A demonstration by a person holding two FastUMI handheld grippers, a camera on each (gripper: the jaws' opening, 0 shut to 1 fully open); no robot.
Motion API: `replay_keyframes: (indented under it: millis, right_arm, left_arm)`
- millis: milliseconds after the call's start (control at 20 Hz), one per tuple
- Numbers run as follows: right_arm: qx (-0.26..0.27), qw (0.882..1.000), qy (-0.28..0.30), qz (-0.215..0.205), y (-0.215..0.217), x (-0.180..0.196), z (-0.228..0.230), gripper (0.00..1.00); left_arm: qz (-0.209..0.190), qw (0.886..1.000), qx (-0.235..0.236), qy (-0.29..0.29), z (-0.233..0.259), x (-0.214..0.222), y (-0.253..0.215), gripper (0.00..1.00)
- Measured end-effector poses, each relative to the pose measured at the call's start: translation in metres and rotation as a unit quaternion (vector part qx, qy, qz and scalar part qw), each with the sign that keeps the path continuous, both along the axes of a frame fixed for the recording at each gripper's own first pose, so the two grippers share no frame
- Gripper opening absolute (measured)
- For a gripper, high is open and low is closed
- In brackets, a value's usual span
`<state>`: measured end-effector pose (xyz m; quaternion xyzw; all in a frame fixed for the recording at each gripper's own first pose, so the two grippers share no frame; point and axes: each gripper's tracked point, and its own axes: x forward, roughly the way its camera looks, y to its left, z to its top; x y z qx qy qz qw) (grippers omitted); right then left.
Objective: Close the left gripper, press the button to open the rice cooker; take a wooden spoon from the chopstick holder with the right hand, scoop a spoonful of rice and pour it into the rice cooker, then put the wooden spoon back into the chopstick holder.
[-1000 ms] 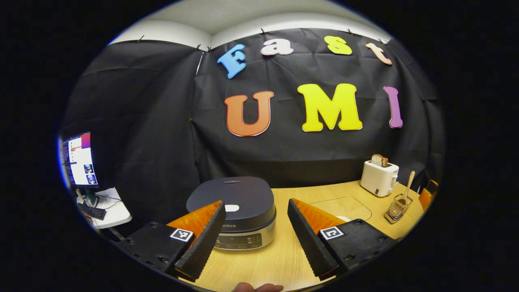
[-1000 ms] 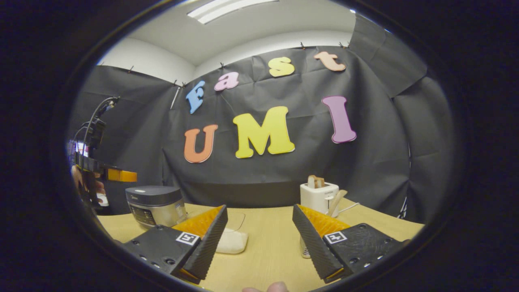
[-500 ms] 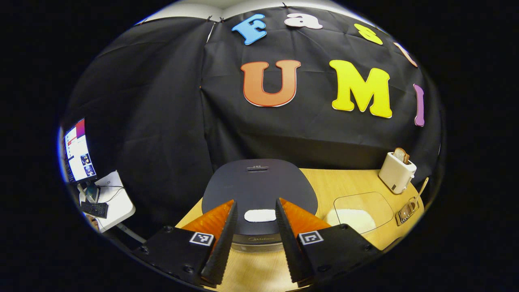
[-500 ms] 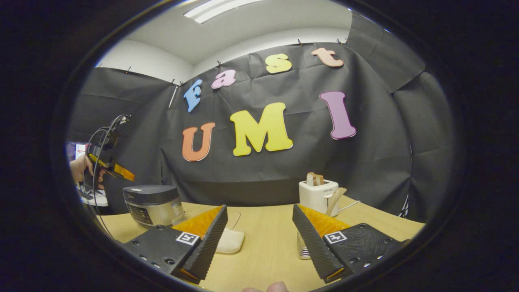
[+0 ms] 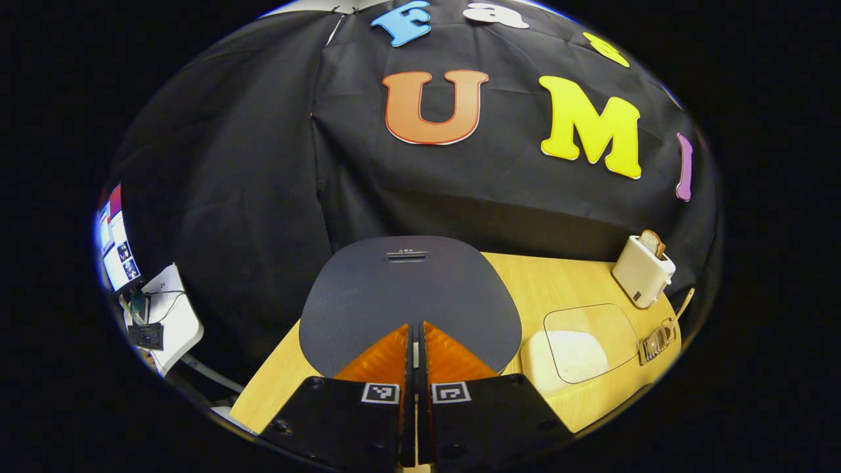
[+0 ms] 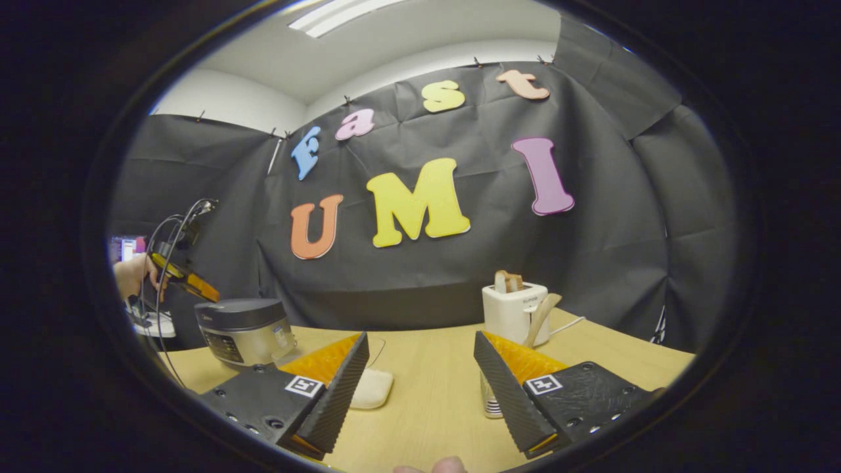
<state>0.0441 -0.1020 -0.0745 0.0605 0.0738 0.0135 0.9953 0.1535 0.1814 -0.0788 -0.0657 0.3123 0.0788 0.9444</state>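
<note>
The dark-lidded rice cooker (image 5: 407, 289) sits at the table's left end with its lid down. My left gripper (image 5: 414, 326) is shut with nothing between its fingers, and its tips are over the front of the lid, hiding the pale button. From the right gripper view, that left gripper (image 6: 197, 289) tilts down onto the rice cooker (image 6: 243, 328). My right gripper (image 6: 419, 340) hangs open and holds nothing above the table. The wooden spoon (image 6: 543, 318) stands in the wire chopstick holder (image 6: 490, 398) just behind its right finger. A clear container of rice (image 5: 578, 341) lies right of the cooker.
A white toaster (image 5: 642, 269) with a slice of bread stands at the back right, near the chopstick holder (image 5: 657, 338). A side table with a monitor (image 5: 115, 240) lies off the left edge. A hand (image 6: 131, 279) holds the left gripper. The table (image 6: 427, 394) is light wood.
My left gripper went from open to shut and moved forward and down over the cooker lid, covering the button. The right gripper has barely moved.
</note>
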Motion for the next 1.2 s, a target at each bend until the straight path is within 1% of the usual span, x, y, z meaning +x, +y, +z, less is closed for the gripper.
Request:
replay_keyframes:
  millis: [150, 300, 400, 450, 500, 550, 600, 650, 700, 750, 800, 850, 900, 950, 1000, 1050, 1100, 1150, 1200]
  right_arm:
    - [0.006, 1.0, 0.002, 0.003, 0.001, 0.003, -0.003, 0.95]
    - [0.01, 1.0, 0.004, 0.007, 0.005, 0.005, -0.007, 0.95]
    - [0.013, 1.0, 0.008, 0.008, 0.005, 0.006, -0.013, 0.95]
    - [0.017, 1.0, 0.011, 0.007, 0.005, 0.006, -0.014, 0.95]
    - [0.022, 1.0, 0.013, 0.007, 0.006, 0.006, -0.017, 0.99]
    - [0.028, 0.999, 0.015, 0.007, 0.008, 0.007, -0.019, 0.99]
    - [0.034, 0.999, 0.02, 0.01, 0.011, 0.008, -0.023, 0.95]
    - [0.039, 0.999, 0.024, 0.015, 0.015, 0.007, -0.024, 0.95]
    - [0.041, 0.999, 0.026, 0.018, 0.017, 0.005, -0.025, 0.96]
    - [0.038, 0.999, 0.023, 0.019, 0.017, 0.003, -0.021, 0.99]
    - [0.032, 0.999, 0.017, 0.017, 0.015, 0.001, -0.018, 0.92]
    - [0.025, 1.0, 0.011, 0.014, 0.012, 0.0, -0.014, 0.96]
    - [0.019, 1.0, 0.006, 0.011, 0.009, -0.002, -0.011, 0.92]
    - [0.015, 1.0, 0.001, 0.008, 0.006, -0.003, -0.007, 0.92]
    - [0.012, 1.0, -0.003, 0.005, 0.003, -0.004, -0.003, 0.92]
    - [0.009, 1.0, -0.008, 0.003, 0.001, -0.006, 0.002, 0.95]
    - [0.004, 1.0, -0.013, 0.001, -0.001, -0.008, 0.006, 0.95]
    - [-0.001, 1.0, -0.018, -0.002, -0.005, -0.008, 0.011, 0.95]
    - [-0.006, 1.0, -0.022, -0.005, -0.007, -0.01, 0.015, 0.95]
  left_arm:
    - [-0.002, 1.0, -0.016, 0.013, -0.007, -0.004, -0.004, 0.03]
    - [-0.003, 1.0, -0.016, 0.01, -0.007, -0.002, -0.004, 0.03]
    - [0.004, 1.0, -0.025, 0.007, -0.01, -0.002, -0.007, 0.03]
    - [-0.008, 1.0, -0.008, 0.002, -0.01, -0.001, -0.007, 0.03]
    - [-0.017, 1.0, 0.011, -0.001, -0.012, -0.003, -0.003, 0.03]
    - [-0.015, 1.0, 0.018, -0.003, -0.013, -0.003, -0.001, 0.03]
    - [-0.013, 1.0, 0.02, -0.001, -0.017, -0.004, 0.0, 0.03]
    - [-0.003, 1.0, 0.011, -0.015, -0.014, -0.006, -0.001, 0.03]
    - [-0.002, 1.0, 0.005, -0.01, -0.017, -0.003, -0.003, 0.04]
    - [-0.003, 1.0, 0.007, -0.017, -0.013, -0.001, -0.002, 0.03]
    - [0.003, 1.0, 0.002, -0.015, -0.014, -0.001, -0.001, 0.03]
    - [0.009, 1.0, -0.001, -0.022, -0.01, 0.001, -0.001, 0.03]
    - [0.015, 1.0, -0.005, -0.019, -0.008, 0.001, -0.001, 0.03]
    - [0.01, 0.999, -0.013, -0.033, -0.007, 0.005, -0.005, 0.03]
    - [0.0, 0.999, -0.023, -0.043, -0.001, 0.005, -0.014, 0.0]
    - [-0.004, 0.998, -0.023, -0.057, 0.012, 0.008, -0.02, 0.24]
    - [-0.003, 0.997, -0.011, -0.078, 0.025, 0.011, -0.022, 0.49]
    - [0.004, 0.995, 0.014, -0.099, 0.039, 0.013, -0.014, 0.74]
    - [0.011, 0.992, 0.043, -0.122, 0.055, 0.013, -0.008, 0.89]
